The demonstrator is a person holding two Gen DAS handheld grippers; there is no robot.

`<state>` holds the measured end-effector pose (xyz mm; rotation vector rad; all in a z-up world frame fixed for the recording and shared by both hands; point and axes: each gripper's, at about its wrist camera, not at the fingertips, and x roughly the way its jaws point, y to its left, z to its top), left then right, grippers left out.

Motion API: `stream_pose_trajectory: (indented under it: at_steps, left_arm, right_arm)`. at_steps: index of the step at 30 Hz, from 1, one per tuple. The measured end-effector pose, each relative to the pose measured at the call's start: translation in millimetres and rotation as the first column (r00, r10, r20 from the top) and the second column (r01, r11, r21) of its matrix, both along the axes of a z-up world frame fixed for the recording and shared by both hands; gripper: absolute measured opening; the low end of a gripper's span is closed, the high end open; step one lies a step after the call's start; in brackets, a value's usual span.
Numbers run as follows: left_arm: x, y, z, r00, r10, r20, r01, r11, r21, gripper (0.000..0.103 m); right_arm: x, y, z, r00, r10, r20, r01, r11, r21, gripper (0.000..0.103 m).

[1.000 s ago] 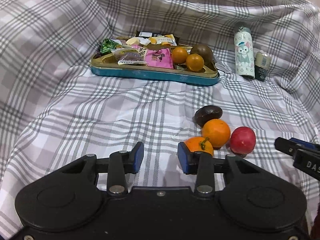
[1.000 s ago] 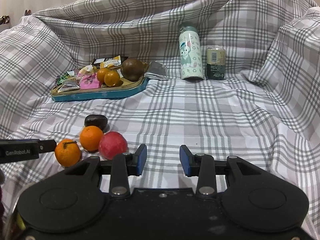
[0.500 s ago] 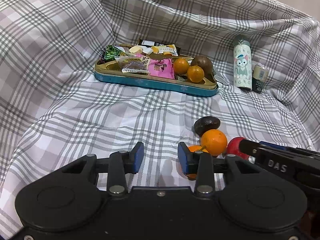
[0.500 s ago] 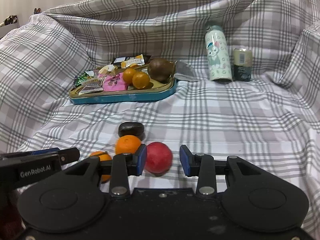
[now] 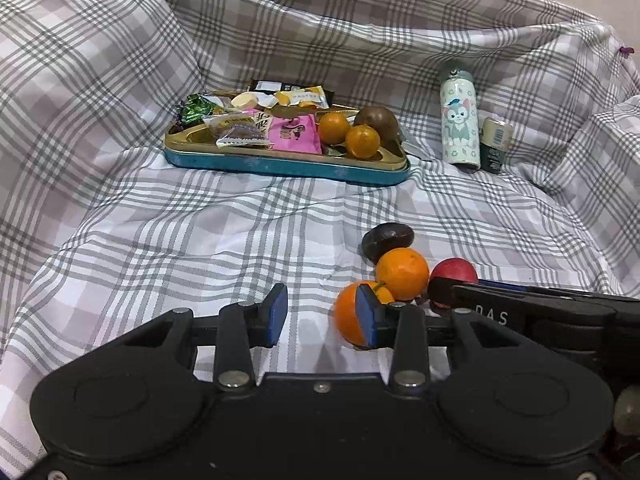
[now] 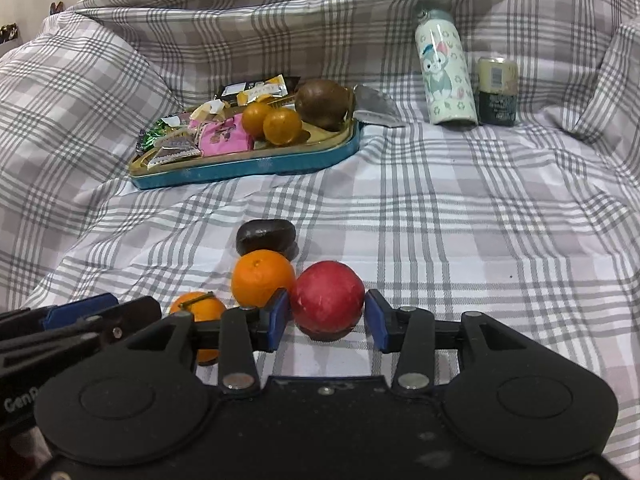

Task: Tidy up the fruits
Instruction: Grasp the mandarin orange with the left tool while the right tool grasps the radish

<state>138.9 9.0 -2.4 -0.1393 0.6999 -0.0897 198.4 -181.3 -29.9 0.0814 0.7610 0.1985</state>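
Straddling the red fruit, the right gripper has its jaws apart, one pad on each side and neither clearly pressing yet. The left gripper is likewise spread wide, with a stemmed orange just inside its right pad, off centre in the gap. Both fruits lie on the checked cloth in a tight cluster with a second orange and a dark fruit behind them. Farther back sits the tray, already carrying two small oranges, a brown fruit and sweets; a bottle and can stand to its right. The red fruit looks smooth, round and firm, so it may slip; gripping across its widest middle seems best. The orange's skin should give slightly, so a gentle squeeze clear of the stem would suit.
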Motion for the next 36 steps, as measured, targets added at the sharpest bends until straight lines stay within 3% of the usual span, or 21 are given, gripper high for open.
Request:
stream_pose_trajectory:
  at_steps: [6,12,17,24,29,36]
  left_arm:
    - [-3,-7,1,0.998,-0.057,0.015,0.057,0.998,-0.01,0.047]
    - [-3,-26,-2,0.993,-0.117,0.015,0.116,0.992,0.044,0.048]
    - [1,-31,-8,0.994,-0.113,-0.008,0.114,0.991,0.077,0.048]
    - [8,-30,-13,0.995,-0.091,-0.035,0.093,0.994,0.063,0.049]
    - [12,-33,-17,0.995,-0.084,-0.05,0.088,0.993,0.077,0.051]
    - [18,-33,-20,0.996,-0.071,-0.06,0.074,0.995,0.062,0.051]
  right_arm:
    - [-7,-10,3,0.999,-0.014,0.031,0.014,1.0,-0.013,0.043]
    - [-14,-27,10,0.998,-0.024,0.054,0.028,0.996,-0.083,0.042]
    - [-22,-36,10,0.996,-0.016,0.088,0.027,0.991,-0.129,0.038]
    - [-28,-29,7,0.993,0.018,0.118,0.005,0.983,-0.186,0.039]
    - [-26,-32,5,0.993,0.009,0.12,0.011,0.986,-0.168,0.046]
    - [-14,-39,-1,0.997,-0.029,0.068,0.036,0.993,-0.114,0.047]
